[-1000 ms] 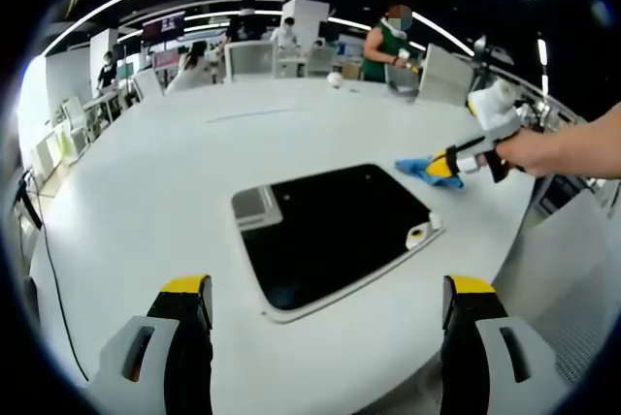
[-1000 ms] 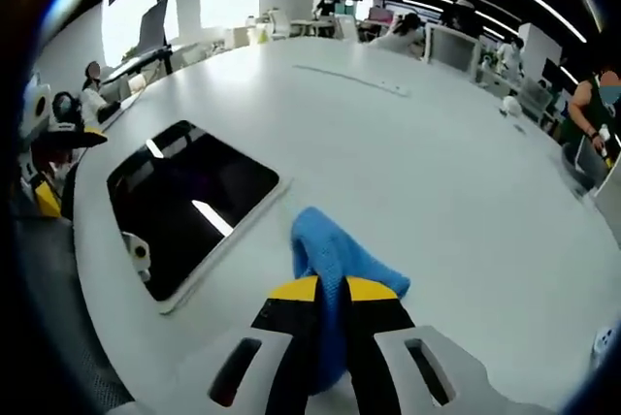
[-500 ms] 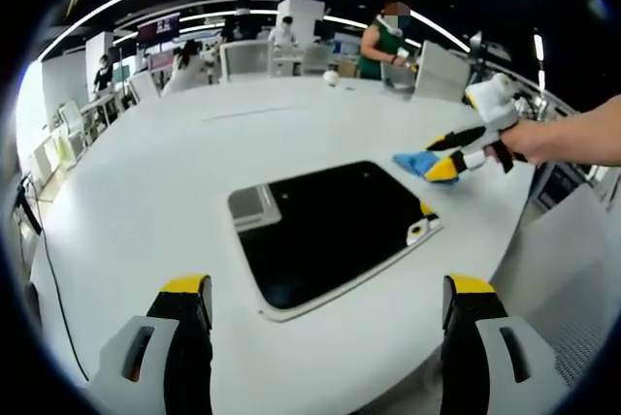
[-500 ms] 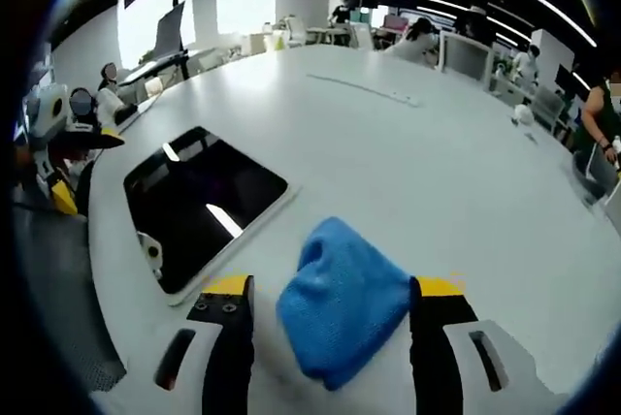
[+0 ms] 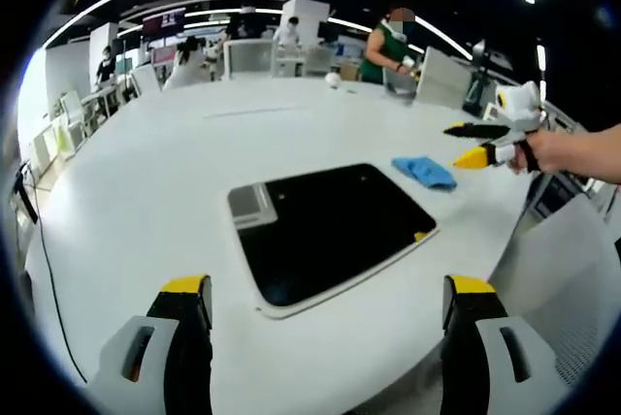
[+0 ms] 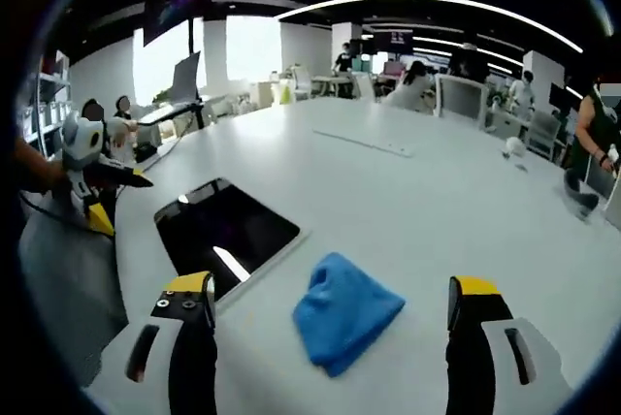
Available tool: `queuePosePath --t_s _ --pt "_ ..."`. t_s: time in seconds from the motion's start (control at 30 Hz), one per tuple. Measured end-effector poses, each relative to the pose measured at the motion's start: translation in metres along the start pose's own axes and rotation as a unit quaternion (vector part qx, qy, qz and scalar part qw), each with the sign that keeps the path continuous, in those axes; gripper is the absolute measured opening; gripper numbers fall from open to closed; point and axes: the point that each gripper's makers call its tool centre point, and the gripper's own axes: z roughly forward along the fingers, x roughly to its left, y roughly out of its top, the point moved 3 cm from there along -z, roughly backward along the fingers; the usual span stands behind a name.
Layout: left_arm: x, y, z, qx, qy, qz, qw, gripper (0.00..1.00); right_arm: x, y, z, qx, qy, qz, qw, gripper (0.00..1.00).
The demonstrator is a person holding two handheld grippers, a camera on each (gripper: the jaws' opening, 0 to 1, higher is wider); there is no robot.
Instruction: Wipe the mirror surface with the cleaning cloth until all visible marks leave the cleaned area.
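A dark rectangular mirror (image 5: 325,226) with a white frame lies flat on the white table (image 5: 146,192); it also lies left of centre in the right gripper view (image 6: 228,231). A crumpled blue cloth (image 5: 425,172) rests on the table just beyond the mirror's far right corner, loose and untouched (image 6: 344,311). My left gripper (image 5: 325,337) is open, held near the table's front edge before the mirror. My right gripper (image 6: 335,337) is open, raised above and behind the cloth; in the left gripper view it hangs at the right (image 5: 475,143), held by a hand.
A small grey block (image 5: 254,206) sits at the mirror's left corner. A cable (image 5: 39,260) runs along the table's left edge. Monitors, chairs and several people stand beyond the far side. A small white object (image 6: 512,146) lies far across the table.
The right gripper opened, let go of the blue cloth onto the table beside the mirror, and drew back and up from it. The left gripper has stayed put.
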Motion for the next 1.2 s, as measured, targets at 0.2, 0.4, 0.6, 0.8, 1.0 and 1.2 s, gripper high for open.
queuePosePath --t_s 0.2,0.4,0.6,0.8,1.0,1.2 --pt "0.002 0.002 -0.001 -0.007 0.006 -0.002 1.0000 0.99 0.004 -0.002 -0.017 -0.021 0.005 0.002 0.9998 1.00" --pt "0.003 0.003 -0.002 -0.010 0.010 -0.003 0.9999 0.99 0.006 -0.018 -0.036 -0.023 0.002 0.008 0.9997 1.00" --pt "0.002 0.002 -0.002 -0.011 0.006 -0.007 0.9999 0.99 0.002 -0.031 -0.047 -0.014 -0.005 0.017 0.9997 1.00" --pt "0.001 0.006 -0.003 -0.017 0.008 -0.001 0.9998 0.99 0.002 -0.029 -0.053 -0.022 -0.009 0.024 0.9994 1.00" --pt "0.003 0.015 -0.007 -0.037 0.010 0.001 0.9993 0.99 0.003 -0.032 -0.050 -0.020 -0.008 0.019 0.9996 1.00" --pt "0.012 0.013 -0.012 -0.041 0.019 0.005 0.9990 0.99 0.002 -0.028 -0.053 -0.031 -0.017 0.028 0.9990 1.00"
